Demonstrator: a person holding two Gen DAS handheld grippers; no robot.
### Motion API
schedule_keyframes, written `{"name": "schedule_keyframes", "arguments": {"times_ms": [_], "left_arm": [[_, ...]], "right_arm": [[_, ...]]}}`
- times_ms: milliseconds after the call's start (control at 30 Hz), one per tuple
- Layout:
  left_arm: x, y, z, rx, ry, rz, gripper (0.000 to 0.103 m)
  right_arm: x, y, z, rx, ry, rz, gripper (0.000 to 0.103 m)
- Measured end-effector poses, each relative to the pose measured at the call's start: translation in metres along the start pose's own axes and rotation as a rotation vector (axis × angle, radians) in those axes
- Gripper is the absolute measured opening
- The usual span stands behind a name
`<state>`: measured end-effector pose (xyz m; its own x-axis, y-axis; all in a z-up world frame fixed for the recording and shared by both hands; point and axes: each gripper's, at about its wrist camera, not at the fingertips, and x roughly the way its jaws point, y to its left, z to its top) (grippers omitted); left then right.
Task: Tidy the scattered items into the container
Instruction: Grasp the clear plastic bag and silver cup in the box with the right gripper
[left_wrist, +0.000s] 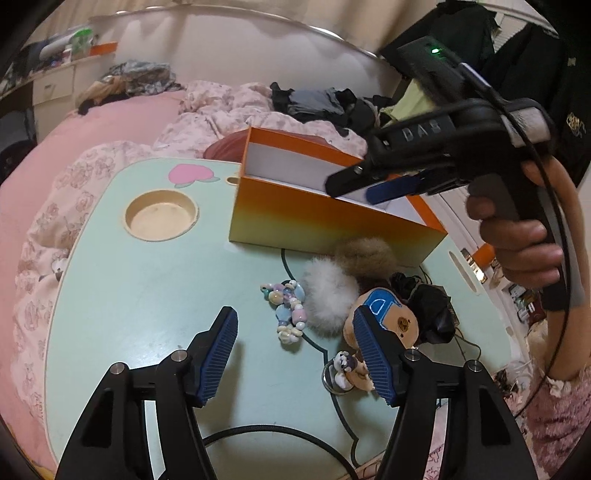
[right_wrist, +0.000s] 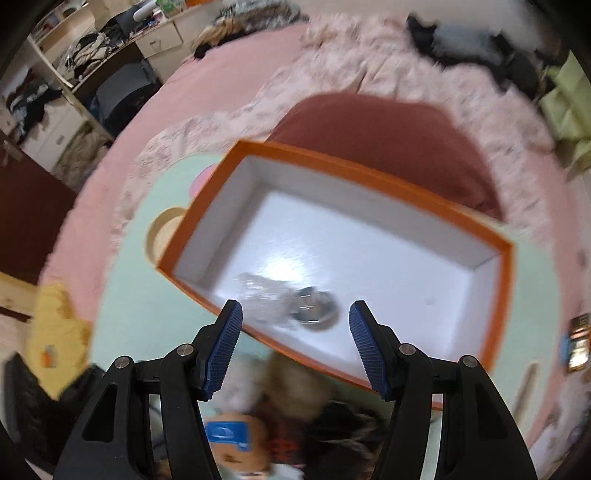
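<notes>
Left gripper (left_wrist: 295, 350) jaws apart and holding nothing, low over the mint table (left_wrist: 147, 280), with the bead bracelet (left_wrist: 288, 310) just beyond its tips and the plush toy (left_wrist: 388, 321) by its right finger. Right gripper (right_wrist: 295, 336) also gapes empty, above the orange box (left_wrist: 314, 218) at the table's far side, where a blurred clear item with a metal ring (right_wrist: 295, 302) lies inside. White pom-pom (left_wrist: 330, 295), tan pom-pom (left_wrist: 365, 254) and black cloth (left_wrist: 432, 310) sit just near of the box.
</notes>
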<state>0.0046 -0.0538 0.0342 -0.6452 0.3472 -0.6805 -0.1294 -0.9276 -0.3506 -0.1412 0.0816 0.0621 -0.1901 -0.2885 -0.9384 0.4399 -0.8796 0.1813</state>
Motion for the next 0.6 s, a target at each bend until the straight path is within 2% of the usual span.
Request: {"name": "schedule_keyframes", "arguments": {"times_ms": [200,300,433,533,600], "left_arm": [[-0.003,0.007,0.001,-0.020,-0.008,-0.013,0.065],[-0.003,0.008,0.000,-0.025,-0.008,-0.021,0.065],[-0.004,0.009,-0.001,-0.021,-0.005,-0.026,0.065],[-0.003,0.011,0.000,-0.030,-0.006,-0.031,0.066],[-0.001,0.012,-0.001,-0.037,-0.001,-0.032,0.066]], "right_arm": [[0.017,-0.004,0.018,0.074,0.093,0.110,0.061],[0.028,-0.004,0.025,0.101,0.138,0.128,0.061],[0.042,-0.001,0.025,0.106,0.208,0.047,0.061],[0.047,0.001,0.023,0.076,0.211,-0.073,0.061],[0.053,0.001,0.023,0.075,0.228,-0.047,0.061]]}}
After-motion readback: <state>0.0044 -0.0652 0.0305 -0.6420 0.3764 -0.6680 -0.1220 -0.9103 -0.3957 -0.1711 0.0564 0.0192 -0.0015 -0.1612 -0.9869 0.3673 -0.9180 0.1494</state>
